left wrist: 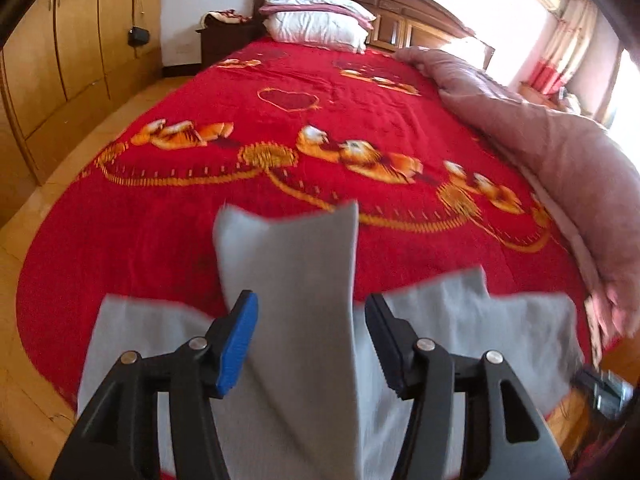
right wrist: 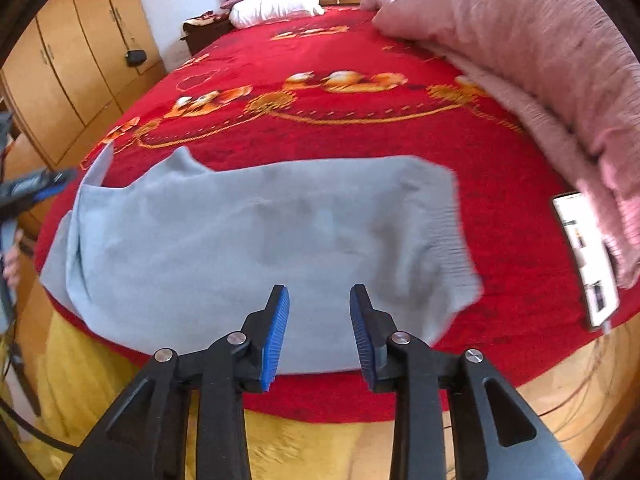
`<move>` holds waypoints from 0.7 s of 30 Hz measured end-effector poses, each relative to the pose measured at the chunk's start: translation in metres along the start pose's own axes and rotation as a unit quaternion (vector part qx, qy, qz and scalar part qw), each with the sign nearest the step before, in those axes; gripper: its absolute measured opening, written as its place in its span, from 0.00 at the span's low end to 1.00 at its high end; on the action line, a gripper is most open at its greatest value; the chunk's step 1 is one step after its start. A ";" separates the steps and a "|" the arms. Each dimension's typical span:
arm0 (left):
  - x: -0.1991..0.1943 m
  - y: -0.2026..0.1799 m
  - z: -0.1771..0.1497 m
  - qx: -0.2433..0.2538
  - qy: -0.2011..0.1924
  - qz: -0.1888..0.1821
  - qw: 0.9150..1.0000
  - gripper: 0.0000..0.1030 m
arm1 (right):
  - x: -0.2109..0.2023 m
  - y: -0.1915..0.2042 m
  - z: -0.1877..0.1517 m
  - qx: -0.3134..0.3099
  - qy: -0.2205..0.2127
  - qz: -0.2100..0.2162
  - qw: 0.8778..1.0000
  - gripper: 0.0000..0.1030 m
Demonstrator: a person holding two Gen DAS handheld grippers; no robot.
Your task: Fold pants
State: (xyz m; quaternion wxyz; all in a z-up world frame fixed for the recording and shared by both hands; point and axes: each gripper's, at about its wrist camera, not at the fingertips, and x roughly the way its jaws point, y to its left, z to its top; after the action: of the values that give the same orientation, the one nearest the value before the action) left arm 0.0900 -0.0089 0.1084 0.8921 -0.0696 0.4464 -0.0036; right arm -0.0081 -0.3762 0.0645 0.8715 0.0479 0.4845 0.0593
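Item: grey pants (right wrist: 256, 240), lying across the near end of the red bedspread (right wrist: 360, 140), lower centre of the right wrist view, their near edge running close to the mattress edge. Left gripper (left wrist: 310, 344): jaws standing fairly wide, a raised fold of the grey cloth rising between them at centre frame; the pads do not appear to press on it, though blur along the cloth makes me hedge on contact at the left pad. Right gripper (right wrist: 318, 332): jaws narrowly parted over the near hem, nothing pinched. Step in hand, as I judge it: a fold just laid and both grips let go, the cloth now a broad doubled slab with one corner standing up at the left of the right wrist view. Next move, in my judgement: flatten that standing flap, then take fresh hold on an end for a further fold, with jaws set square to the edge. Edges: mattress drop at lower frame in both views, yellow floor covering (right wrist: 280, 452) below. Obstacles: pink quilt (right wrist: 540, 60) heaped along the right; a white flat object (right wrist: 584, 256) just beside it at right, well apart from the pants. Open room: the bedspread beyond the pants, toward the pillows (left wrist: 316, 20) at upper frame.
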 end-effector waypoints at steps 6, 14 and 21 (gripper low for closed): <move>0.047 -0.024 0.030 0.023 0.019 0.037 0.999 0.57 | 0.040 0.008 -0.012 0.034 0.026 0.030 0.999 0.32; 0.077 -0.012 0.024 0.023 0.022 0.083 0.996 0.06 | 0.044 0.011 -0.024 0.026 -0.008 0.045 0.999 0.44; 0.013 0.037 0.011 -0.052 -0.043 0.019 0.998 0.02 | 0.047 0.014 -0.017 0.022 0.004 0.040 0.999 0.46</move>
State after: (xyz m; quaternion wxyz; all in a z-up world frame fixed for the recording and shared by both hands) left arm 0.1047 0.0286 0.1002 0.9057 -0.1073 0.4082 0.0390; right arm 0.0010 -0.3546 0.0179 0.8653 0.0865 0.4866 0.0839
